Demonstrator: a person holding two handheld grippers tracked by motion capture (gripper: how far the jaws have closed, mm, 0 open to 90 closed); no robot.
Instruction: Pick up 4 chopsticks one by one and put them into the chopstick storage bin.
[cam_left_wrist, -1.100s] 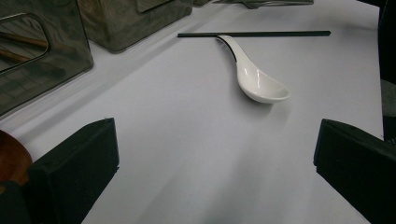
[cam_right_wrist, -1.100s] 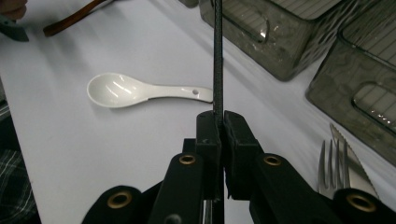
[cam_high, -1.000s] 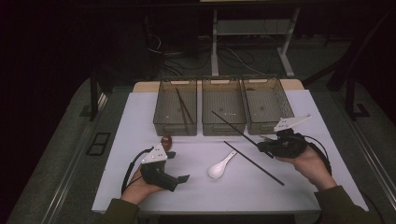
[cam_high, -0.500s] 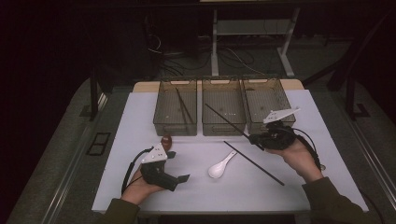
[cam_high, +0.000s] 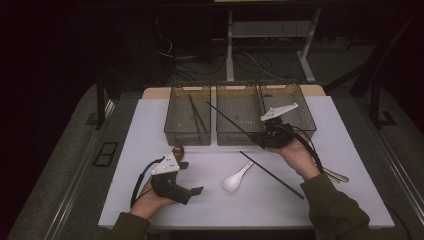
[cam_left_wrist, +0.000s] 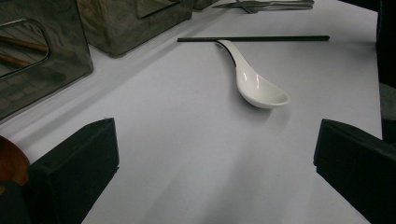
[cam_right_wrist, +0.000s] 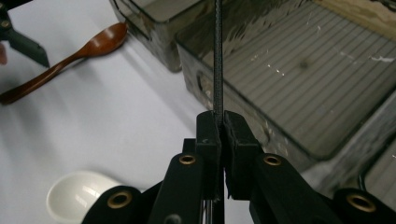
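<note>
The right gripper (cam_right_wrist: 218, 122) clamps one chopstick (cam_high: 232, 121) over the middle bin (cam_high: 239, 136), not yet dropped. Left gripper (cam_left_wrist: 212, 154) jaws are released near the table's front edge; another chopstick (cam_high: 272, 174) and the white spoon (cam_high: 236, 179) remain unsorted.

Black chopstick (cam_high: 234, 120): thin, straight, matte, clamped at its near end in the right hand-held gripper (cam_high: 267, 141). It is lifted off the table, angled up-left across the middle bin (cam_high: 239, 136), tip over the gap beside the left bin (cam_high: 172, 132).

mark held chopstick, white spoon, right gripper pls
held chopstick (cam_right_wrist: 218, 56), right gripper view, shaft above the jaws
white spoon (cam_left_wrist: 259, 88), left gripper view, bowl
right gripper (cam_right_wrist: 222, 122), right gripper view, between the fingertips, shut on the chopstick
</note>
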